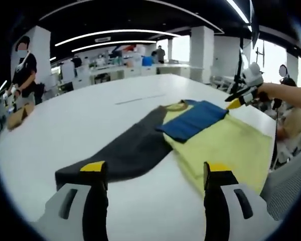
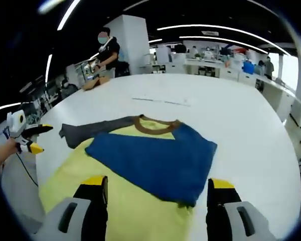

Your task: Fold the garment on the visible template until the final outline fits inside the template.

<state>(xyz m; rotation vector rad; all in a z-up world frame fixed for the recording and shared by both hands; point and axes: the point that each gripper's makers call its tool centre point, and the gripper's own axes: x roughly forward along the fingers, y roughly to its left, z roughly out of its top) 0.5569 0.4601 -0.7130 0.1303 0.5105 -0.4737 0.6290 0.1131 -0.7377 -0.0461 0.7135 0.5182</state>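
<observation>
left gripper [image 1: 156, 173]: gaping, empty | right gripper [image 2: 158, 187]: gaping, empty | garment [image 2: 155, 160]: lying just beyond both fingertip pairs, blue sleeve folded inward

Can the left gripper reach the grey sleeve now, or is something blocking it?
Probably yes. The grey sleeve lies flat on the white table, its cuff just ahead of the open left gripper, and nothing lies between them.

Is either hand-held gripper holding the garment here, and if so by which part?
Nothing is held. The left hand-held gripper and right hand-held gripper both stand open, with the shirt lying flat on the table.
</observation>
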